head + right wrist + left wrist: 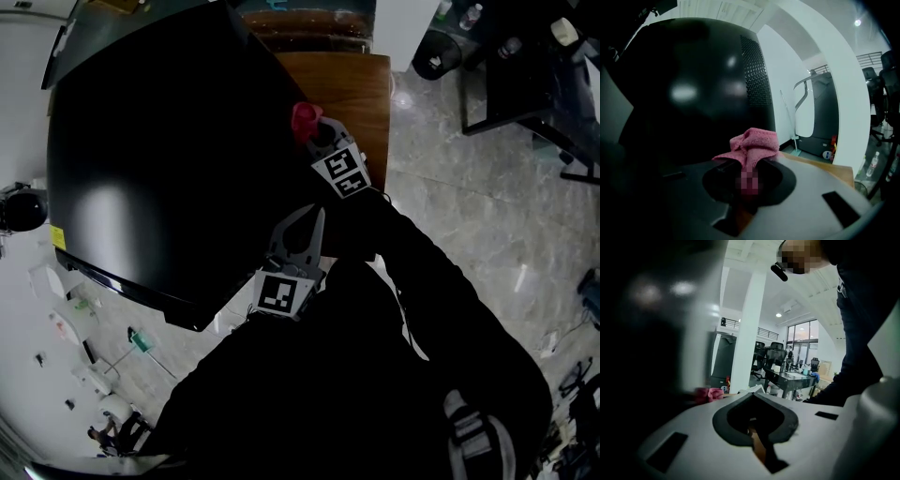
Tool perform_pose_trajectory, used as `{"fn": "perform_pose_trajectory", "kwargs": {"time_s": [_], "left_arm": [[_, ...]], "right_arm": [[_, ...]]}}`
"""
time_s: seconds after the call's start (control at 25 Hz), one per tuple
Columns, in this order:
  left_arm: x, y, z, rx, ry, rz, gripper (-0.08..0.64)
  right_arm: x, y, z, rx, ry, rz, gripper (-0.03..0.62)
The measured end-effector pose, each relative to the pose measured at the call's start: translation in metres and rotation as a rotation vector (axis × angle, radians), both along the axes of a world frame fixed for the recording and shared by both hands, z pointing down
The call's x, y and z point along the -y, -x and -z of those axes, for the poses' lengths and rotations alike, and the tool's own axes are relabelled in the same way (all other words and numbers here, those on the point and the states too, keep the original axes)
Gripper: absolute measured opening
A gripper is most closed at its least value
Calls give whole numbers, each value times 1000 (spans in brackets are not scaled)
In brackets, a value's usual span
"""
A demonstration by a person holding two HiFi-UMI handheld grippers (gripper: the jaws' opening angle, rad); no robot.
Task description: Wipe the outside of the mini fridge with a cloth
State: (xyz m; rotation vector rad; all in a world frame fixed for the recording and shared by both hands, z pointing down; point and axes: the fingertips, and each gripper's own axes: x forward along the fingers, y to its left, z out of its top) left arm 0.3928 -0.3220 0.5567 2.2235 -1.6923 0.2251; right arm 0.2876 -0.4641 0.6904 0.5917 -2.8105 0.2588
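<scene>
The black mini fridge [159,159] fills the upper left of the head view; I see its glossy top from above. My right gripper [317,133] is shut on a bunched pink cloth [305,118], which rests against the fridge's right side. In the right gripper view the cloth [754,143] sticks out past the jaws toward the fridge's dark wall [693,93], which has a perforated strip. My left gripper [314,217] is lower, by the fridge's near right edge, its jaws closed together and empty. In the left gripper view the fridge [647,333] is a dark blur at left, with the cloth [710,393] beyond.
The fridge stands on a brown wooden table [352,89]. A black desk [525,75] and a dark bin [438,53] stand on the marble floor to the right. Small items lie on the floor at lower left [141,342]. A white pillar [747,329] rises behind.
</scene>
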Motion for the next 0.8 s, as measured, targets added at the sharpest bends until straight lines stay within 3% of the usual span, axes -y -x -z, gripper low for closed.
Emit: {"fn": "perform_pose_trajectory", "kwargs": {"time_s": [0.2, 0.4, 0.52, 0.64, 0.8], "left_arm": [[11, 2, 11, -17, -59, 10, 5], [-6, -3, 18, -13, 0, -30, 5], [-22, -12, 31, -21, -2, -104, 5], [-43, -17, 40, -37, -8, -163, 5], [-78, -18, 61, -70, -39, -262, 5]], "right_arm": [[42, 9, -8, -46, -22, -7, 46], [70, 11, -3, -111, 0, -5, 48], [72, -5, 35, -79, -50, -52, 48], [54, -32, 88, -10, -116, -107, 48], [-10, -71, 148, 57, -151, -125, 48]]}}
